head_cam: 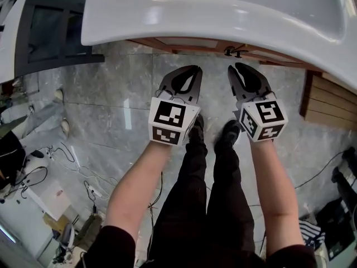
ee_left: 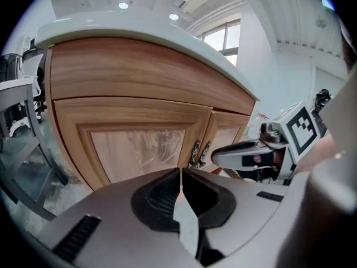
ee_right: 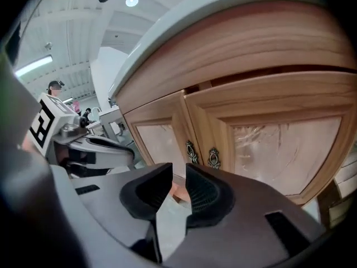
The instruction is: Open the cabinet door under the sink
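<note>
The cabinet (ee_left: 134, 82) is under the white sink (head_cam: 223, 15), right in front of the person. It has two wooden doors, a left door (ee_left: 134, 147) and a right door (ee_right: 279, 144). Both are still shut. Two small dark handles (ee_right: 191, 151) sit side by side in the middle, where the doors meet.

The left gripper (head_cam: 195, 69) has its fingers closed together with nothing in them. The right gripper (head_cam: 235, 67) has its fingers a little apart, and nothing is between them yet. Both grippers point down and forward at the doors. They are near the handles but do not touch them.

Things could go wrong from here. The handles are tiny and very close to each other, so the right gripper's fingers could grab the wrong one or catch both. The gap between those fingers is small, so they might bump the wood and slide off. The left gripper is just beside the right one and could get in the way when a door swings out. The person's feet (head_cam: 212, 133) on the floor (head_cam: 111, 105) are also in front of the doors and could stop a door.

Each door stands straight up and its flat front faces the person. Each handle is long up and down. I think each door turns on its outer edge, so a pull should come straight back toward the person.
</note>
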Demonstrator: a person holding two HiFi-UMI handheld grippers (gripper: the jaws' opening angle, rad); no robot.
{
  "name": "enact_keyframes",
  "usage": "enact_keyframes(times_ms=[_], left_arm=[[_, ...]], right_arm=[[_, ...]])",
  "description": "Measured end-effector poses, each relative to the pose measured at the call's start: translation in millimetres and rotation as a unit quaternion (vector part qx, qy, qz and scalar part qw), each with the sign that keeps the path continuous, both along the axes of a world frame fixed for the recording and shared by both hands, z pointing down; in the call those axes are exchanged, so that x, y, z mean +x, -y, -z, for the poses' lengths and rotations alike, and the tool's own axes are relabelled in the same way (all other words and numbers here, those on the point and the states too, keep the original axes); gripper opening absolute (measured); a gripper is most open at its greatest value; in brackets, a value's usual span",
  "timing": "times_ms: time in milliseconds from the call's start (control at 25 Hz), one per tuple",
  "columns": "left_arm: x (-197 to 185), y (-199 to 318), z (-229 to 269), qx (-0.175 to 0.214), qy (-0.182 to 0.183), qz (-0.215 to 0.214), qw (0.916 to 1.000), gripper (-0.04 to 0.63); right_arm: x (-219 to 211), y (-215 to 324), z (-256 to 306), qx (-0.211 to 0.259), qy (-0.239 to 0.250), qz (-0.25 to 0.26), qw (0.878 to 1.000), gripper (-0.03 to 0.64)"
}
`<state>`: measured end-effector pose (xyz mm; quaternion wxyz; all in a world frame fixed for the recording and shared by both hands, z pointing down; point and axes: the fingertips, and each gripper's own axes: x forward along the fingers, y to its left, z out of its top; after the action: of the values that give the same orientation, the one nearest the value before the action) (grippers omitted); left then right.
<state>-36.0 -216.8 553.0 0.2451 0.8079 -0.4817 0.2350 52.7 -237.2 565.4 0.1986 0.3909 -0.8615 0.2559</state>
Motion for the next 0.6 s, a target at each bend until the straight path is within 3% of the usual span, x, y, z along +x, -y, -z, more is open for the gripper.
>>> enact_keyframes(times_ms=[240,600], left_arm=[[-14,-5,15,-0.002,0.008,-0.014,0.9999,0.026],[-40,4,3,-0.010,0.010,-0.015,0.9998,0.026]], right_arm=[[-2,18,-27,-0.010,-0.042,-0.029,0.999,0.112],[-7,29,-54,-0.027,-0.046,-0.077,0.996,0.117]])
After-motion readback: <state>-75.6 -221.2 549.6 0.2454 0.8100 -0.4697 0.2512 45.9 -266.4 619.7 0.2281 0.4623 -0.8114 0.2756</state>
